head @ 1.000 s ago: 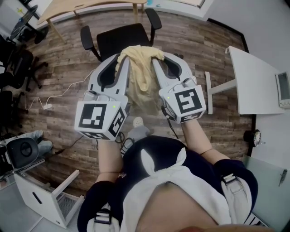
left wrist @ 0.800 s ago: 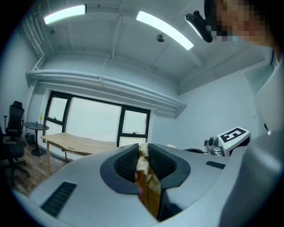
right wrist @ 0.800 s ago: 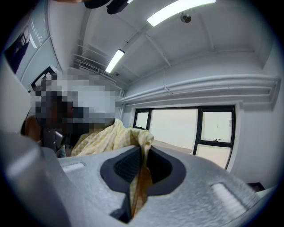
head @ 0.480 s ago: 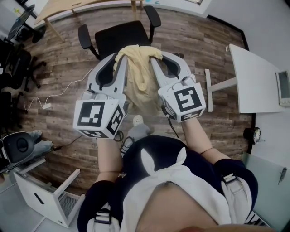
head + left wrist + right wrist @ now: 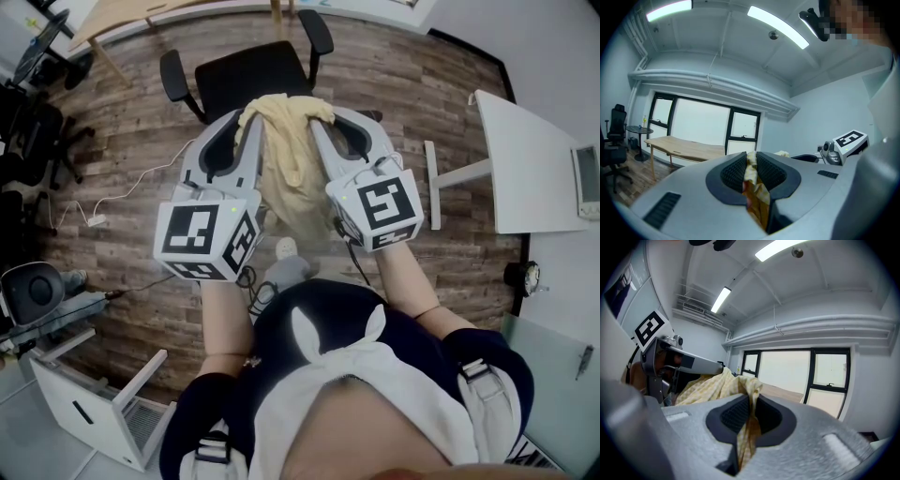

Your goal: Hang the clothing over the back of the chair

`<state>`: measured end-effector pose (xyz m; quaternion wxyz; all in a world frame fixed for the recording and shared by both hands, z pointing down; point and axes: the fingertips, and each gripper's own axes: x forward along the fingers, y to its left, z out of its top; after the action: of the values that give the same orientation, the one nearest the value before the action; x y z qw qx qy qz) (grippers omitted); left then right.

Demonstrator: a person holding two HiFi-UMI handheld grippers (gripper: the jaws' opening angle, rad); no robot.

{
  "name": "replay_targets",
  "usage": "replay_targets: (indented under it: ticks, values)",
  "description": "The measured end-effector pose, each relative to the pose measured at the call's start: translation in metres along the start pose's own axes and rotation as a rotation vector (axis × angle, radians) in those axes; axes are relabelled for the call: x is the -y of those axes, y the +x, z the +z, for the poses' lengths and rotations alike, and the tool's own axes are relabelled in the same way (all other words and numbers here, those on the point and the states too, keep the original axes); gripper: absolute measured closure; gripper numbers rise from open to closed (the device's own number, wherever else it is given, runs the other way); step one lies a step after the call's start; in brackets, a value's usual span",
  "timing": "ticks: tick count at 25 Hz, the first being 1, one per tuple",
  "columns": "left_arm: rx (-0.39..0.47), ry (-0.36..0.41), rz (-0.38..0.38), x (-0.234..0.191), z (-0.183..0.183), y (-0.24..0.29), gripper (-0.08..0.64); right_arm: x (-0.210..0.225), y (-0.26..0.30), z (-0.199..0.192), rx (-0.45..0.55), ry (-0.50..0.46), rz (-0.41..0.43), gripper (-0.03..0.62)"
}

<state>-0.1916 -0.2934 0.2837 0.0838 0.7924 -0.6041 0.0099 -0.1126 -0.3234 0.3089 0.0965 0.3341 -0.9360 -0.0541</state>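
A pale yellow checked garment hangs between my two grippers, above the floor and just in front of a black office chair. My left gripper is shut on the garment's left corner; the cloth shows pinched between its dark pads. My right gripper is shut on the other corner, and the cloth drops down through its jaws. The garment bunches between the two tips and hangs loose below them. The chair's backrest lies under the garment, hidden by it.
The chair's armrests stick out on both sides. A white desk stands at the right, a wooden table at the back. A white cable runs over the wood floor at left, and a white cabinet stands at lower left.
Both grippers with the garment have sunk a little and moved slightly toward the chair. The object at the far left edge has shifted.
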Motion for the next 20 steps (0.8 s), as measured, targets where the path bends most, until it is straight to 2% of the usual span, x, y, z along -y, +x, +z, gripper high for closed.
replay_targets:
  ticks: [20]
  values:
    - [-0.074, -0.012, -0.022, -0.023, -0.018, 0.027, 0.488, 0.006, 0.03, -0.022, -0.081, 0.022, 0.016, 0.565]
